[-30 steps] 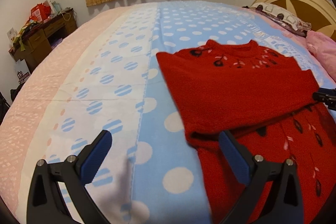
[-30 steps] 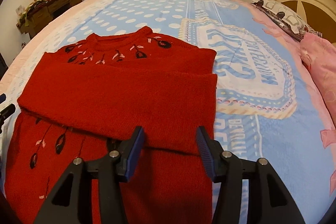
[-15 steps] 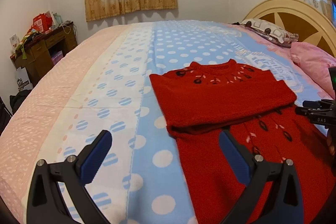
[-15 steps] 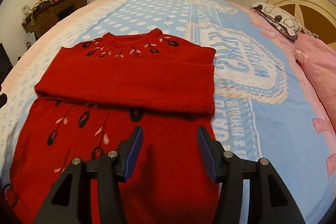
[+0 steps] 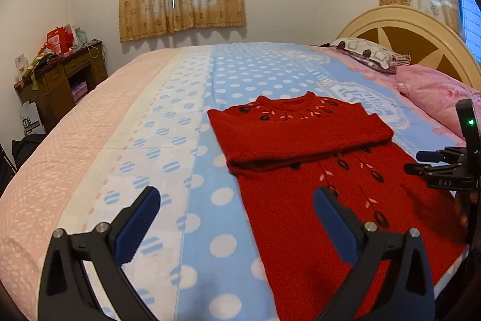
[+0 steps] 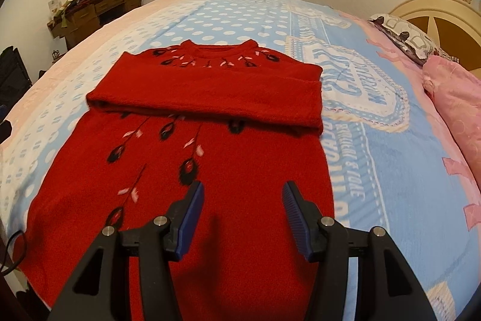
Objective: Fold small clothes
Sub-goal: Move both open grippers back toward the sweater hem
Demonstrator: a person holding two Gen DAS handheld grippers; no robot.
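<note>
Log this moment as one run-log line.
stage: sleeves folded across red sweater | left claw: open, empty | right claw: open, empty, above sweater's lower half | surface: bed

One red sweater [image 6: 210, 200] lies on one bed [image 6: 390, 155]. Two hand-held grippers are visible: left [image 5: 236, 208] and right [image 6: 242, 194]. Two pillows sit far right: one patterned [image 5: 366, 54], one pink [image 5: 436, 92]. One bench [image 5: 57, 80] stands far left.

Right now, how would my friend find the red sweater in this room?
Start at the big bed with its blue polka-dot cover. The red sweater lies flat on it, sleeves folded across the chest. It is the only red garment, with dark embroidered buds and pink leaves.
</note>
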